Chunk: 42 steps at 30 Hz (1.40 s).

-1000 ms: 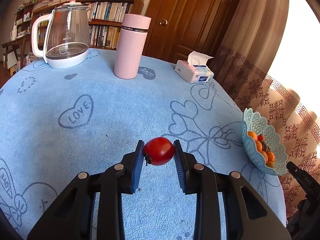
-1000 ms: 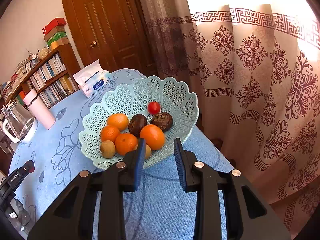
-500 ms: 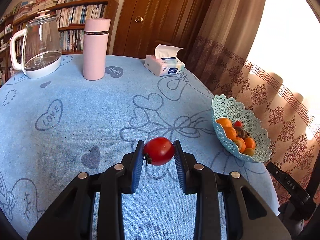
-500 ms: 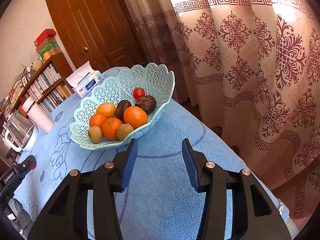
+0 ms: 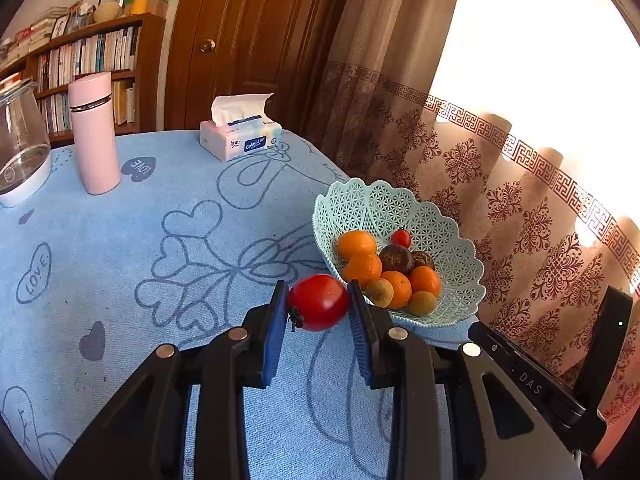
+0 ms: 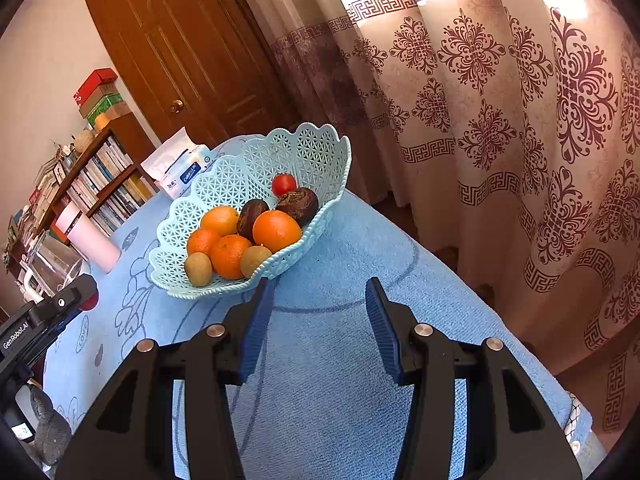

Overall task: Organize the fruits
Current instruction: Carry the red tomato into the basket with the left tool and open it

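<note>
My left gripper (image 5: 318, 304) is shut on a red tomato (image 5: 319, 302) and holds it above the blue tablecloth, just left of the mint lattice fruit basket (image 5: 376, 204). The basket holds several oranges (image 5: 356, 245), kiwis, dark fruits and a small tomato (image 5: 401, 237). In the right wrist view the basket (image 6: 304, 152) stands just ahead and left of my right gripper (image 6: 318, 300), which is open and empty over the cloth. The left gripper's body (image 6: 36, 320) shows at that view's left edge.
A tissue box (image 5: 240, 136), a pink flask (image 5: 94, 132) and a glass kettle (image 5: 20, 148) stand on the far side of the table. The table edge and patterned curtain (image 6: 520, 120) lie right of the basket. A bookshelf and door stand behind.
My left gripper has carried the tomato to the right, close to the basket. My right gripper has drawn back from the basket and opened wider.
</note>
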Tool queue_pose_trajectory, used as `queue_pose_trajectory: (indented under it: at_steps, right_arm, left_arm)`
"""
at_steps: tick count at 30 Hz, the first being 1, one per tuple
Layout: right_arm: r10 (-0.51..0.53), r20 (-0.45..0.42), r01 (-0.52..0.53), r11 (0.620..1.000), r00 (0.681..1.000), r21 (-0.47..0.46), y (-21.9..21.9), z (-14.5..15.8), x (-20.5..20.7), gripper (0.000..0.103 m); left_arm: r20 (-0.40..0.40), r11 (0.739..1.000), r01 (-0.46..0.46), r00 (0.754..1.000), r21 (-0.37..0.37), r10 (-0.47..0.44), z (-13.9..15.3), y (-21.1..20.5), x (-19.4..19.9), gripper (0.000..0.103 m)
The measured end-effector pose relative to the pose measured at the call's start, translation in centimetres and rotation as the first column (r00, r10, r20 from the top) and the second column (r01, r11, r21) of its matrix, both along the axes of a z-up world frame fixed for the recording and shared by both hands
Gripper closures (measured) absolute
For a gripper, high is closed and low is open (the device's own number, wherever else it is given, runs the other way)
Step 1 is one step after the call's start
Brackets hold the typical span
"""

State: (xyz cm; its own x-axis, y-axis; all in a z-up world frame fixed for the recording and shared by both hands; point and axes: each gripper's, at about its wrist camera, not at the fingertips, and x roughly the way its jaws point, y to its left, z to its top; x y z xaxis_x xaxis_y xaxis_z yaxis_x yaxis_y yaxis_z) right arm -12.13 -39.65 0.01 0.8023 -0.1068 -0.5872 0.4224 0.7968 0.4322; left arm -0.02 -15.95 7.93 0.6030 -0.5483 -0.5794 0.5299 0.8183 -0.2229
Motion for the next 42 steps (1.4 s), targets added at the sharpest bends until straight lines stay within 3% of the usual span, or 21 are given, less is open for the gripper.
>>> queue_pose_trajectory:
  at_steps: [16,28,31,36,42]
  right_arm:
    - [0.013,0.019,-0.014,0.999,1.0,0.035,-0.3,-0.3,-0.1,0.051]
    - [0.009,0.029,-0.011,0.999,1.0,0.052,-0.6,-0.4,-0.2,0.051]
    - [0.008,0.028,-0.009,0.999,1.0,0.053,-0.6,-0.4,-0.2,0.051]
    - [0.005,0.026,-0.006,0.999,1.0,0.054,-0.7,-0.4,-0.2,0.051]
    - [0.001,0.018,-0.002,0.999,1.0,0.051,-0.6,-0.4,-0.1,0.05]
  left_arm:
    - [-0.005,0.986,0.163,0.987,0.029,-0.162,-0.5,-7.6,-0.3,0.073]
    - [-0.037,0.98,0.195,0.98,0.04,-0.193,-2.1,-8.8,0.0,0.071]
    - [-0.044,0.982,0.187,0.982,0.032,-0.185,-2.0,-8.5,0.2,0.06]
    - [-0.042,0.987,0.159,0.986,0.001,-0.159,-1.5,-7.1,0.3,0.053]
    - [0.016,0.997,0.077,0.997,0.023,-0.078,-1.1,-5.1,0.4,0.037]
